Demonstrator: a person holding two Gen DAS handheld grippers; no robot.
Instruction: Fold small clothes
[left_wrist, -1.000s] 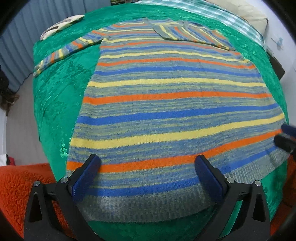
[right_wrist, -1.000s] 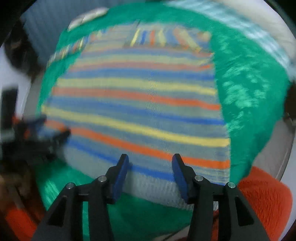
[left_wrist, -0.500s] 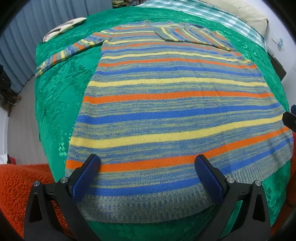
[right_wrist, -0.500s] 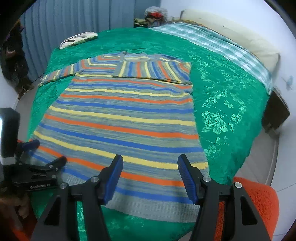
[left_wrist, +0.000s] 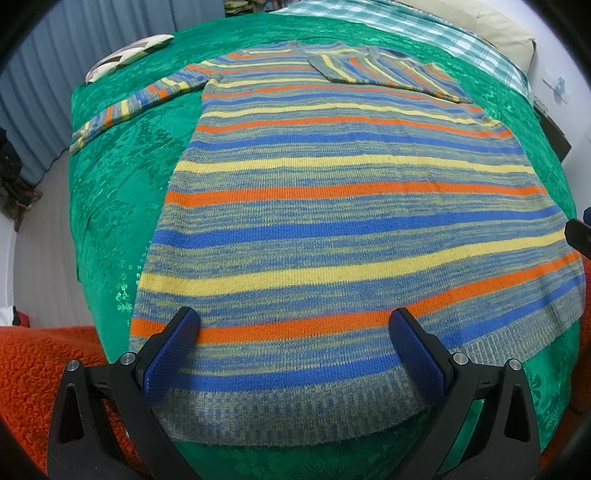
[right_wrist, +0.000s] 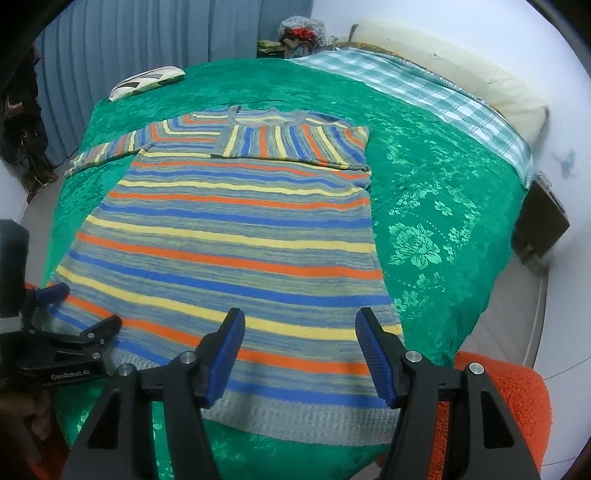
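Observation:
A striped knit sweater (left_wrist: 332, 206) in blue, yellow, orange and grey lies flat on a green bedspread (left_wrist: 110, 192); it also shows in the right wrist view (right_wrist: 236, 236). Its right sleeve (right_wrist: 295, 142) is folded across the chest; the left sleeve (left_wrist: 140, 99) stretches out to the left. My left gripper (left_wrist: 295, 350) is open and empty above the hem near its left corner. My right gripper (right_wrist: 299, 347) is open and empty above the hem near the right corner. The left gripper also shows in the right wrist view (right_wrist: 70, 325).
An orange fuzzy cloth (left_wrist: 37, 369) covers the bed's near edge. A patterned pillow (right_wrist: 147, 81) lies at the far left, a green checked blanket (right_wrist: 424, 88) and a cream pillow (right_wrist: 461, 70) at the far right. Blue curtains (right_wrist: 147, 40) hang behind.
My right gripper has pulled back and risen, and its jaws have opened wider. It has slid to the right edge of the left wrist view. My left gripper has barely moved.

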